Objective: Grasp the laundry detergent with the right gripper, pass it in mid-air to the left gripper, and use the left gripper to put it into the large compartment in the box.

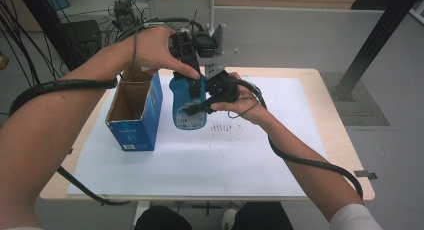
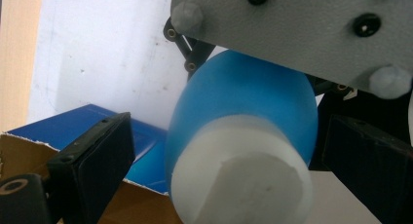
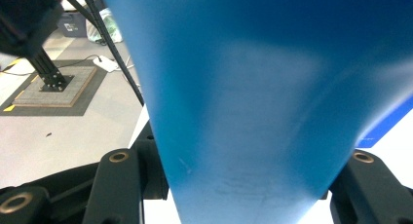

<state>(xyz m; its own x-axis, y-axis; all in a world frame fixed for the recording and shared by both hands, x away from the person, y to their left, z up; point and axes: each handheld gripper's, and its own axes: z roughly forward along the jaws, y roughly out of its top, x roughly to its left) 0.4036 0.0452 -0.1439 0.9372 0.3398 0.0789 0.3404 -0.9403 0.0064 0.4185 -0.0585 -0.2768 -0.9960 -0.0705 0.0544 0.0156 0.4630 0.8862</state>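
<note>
Blue plastic bottle (image 1: 189, 107) with white cap, upright, held above white paper sheet (image 1: 250, 155) on light wooden tabletop (image 1: 345, 150), just right of open blue cardboard box (image 1: 135, 115). In left gripper view, bottle's white cap (image 2: 243, 180) in foreground, blue shoulder (image 2: 243, 97) behind it, box edge (image 2: 97, 121) lower left. In right gripper view, blue bottle body (image 3: 253, 112) runs top to bottom between two black jaws.

Right gripper (image 1: 210, 102) pinching bottle's body from the right side, jaws pressed against both flanks of bottle, as tight as they go here. Right hand (image 1: 245, 102) wrapped round gripper body, black cable (image 1: 310, 162) trailing back along forearm.

Left gripper (image 1: 192, 72) above bottle's top, coming down from upper left, held by left hand (image 1: 155, 50). Jaws spread either side of white cap in left gripper view; left jaw pad clear of cap with gap showing, right jaw pad off to the side, contact there not clear. Reads as spread, not clamping. Grey three-cornered plate (image 2: 302, 29) of right gripper across top of left gripper view, just behind bottle.

Box standing on paper, top flaps open, brown inside showing (image 1: 127, 102), label on front face. Faint small dark marks on paper (image 1: 225, 127) right of bottle. Black cable from left gripper looping along left forearm and under tabletop edge (image 1: 85, 187). Grey floor, black frame post (image 1: 380, 35) and tangle of cables (image 1: 120, 10) beyond tabletop.
</note>
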